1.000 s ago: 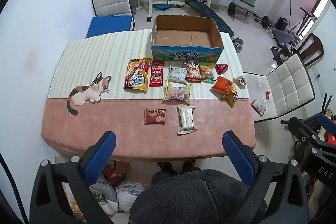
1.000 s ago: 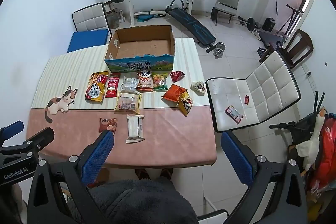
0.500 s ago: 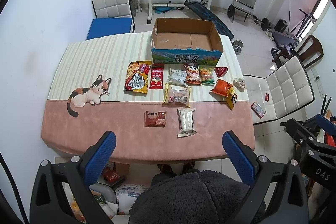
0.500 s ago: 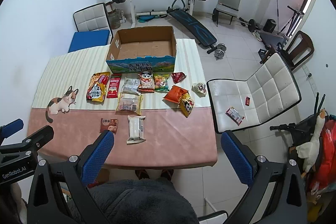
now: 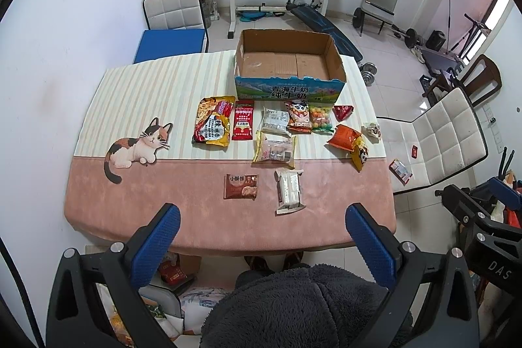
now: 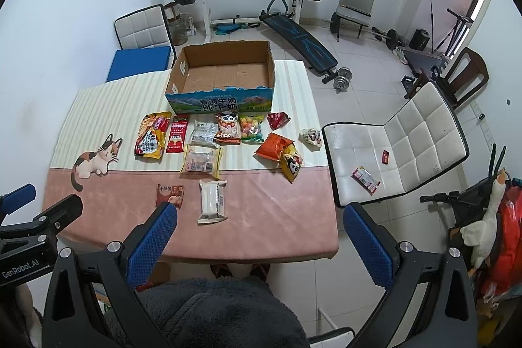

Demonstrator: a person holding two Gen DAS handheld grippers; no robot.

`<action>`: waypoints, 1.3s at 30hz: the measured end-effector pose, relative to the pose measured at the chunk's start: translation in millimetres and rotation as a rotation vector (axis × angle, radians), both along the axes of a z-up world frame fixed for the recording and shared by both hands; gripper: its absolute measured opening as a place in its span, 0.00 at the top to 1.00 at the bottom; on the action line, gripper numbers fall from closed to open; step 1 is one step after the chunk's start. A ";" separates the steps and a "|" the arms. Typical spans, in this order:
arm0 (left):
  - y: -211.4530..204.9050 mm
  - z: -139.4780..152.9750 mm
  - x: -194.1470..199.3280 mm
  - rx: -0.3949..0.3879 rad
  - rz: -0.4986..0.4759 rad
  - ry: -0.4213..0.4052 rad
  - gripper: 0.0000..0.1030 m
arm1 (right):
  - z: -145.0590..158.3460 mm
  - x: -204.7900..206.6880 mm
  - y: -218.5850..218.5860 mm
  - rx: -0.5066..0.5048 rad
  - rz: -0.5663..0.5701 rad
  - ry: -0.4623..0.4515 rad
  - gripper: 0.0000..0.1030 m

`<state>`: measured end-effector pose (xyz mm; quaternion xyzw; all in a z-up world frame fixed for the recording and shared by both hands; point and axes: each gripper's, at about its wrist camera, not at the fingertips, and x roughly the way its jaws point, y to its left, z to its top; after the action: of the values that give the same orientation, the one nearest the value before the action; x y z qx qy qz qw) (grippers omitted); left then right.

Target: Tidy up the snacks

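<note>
Left wrist view: left gripper at lower centre of frame, blue-padded fingers spread wide, jaws released, nothing between them. Right gripper seen at right edge of frame, apart from the table.

Right wrist view: right gripper at lower centre, blue fingers likewise spread apart, grasping nothing. Left gripper at left edge.

Table in mid-frame, covered by a cloth with cream stripes in the upper half, pink in the lower half, and a printed cat at left.

Open cardboard box at upper centre of table, blue printed front wall, interior holding no snacks.

Snack packets just below the box, in a row from left to right: yellow-red bag, red sachet, white packet, cartoon-face bag, coloured-balls bag, small red pouch.

Below the row: clear yellow-edged packet; to the right, orange bag touching a yellow panda bag; small crumpled wrapper near the table's right edge.

On the pink band, nearest the grippers: brown biscuit packet and white wafer packet, side by side but apart.

White padded chair at right of frame, two small packets lying on its seat.

Dark fleece garment of the person at bottom centre of both views.
</note>
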<state>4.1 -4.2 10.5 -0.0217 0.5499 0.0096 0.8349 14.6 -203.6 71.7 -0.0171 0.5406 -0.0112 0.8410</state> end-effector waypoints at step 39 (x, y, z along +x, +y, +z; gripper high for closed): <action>-2.9 5.9 3.8 -0.013 0.006 -0.011 0.00 | 5.9 1.0 -2.4 0.013 0.013 -0.017 0.00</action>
<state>7.9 -7.1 16.4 -0.0288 0.5452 0.0087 0.8377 15.6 -206.0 77.7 -0.0151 0.5334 -0.0021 0.8457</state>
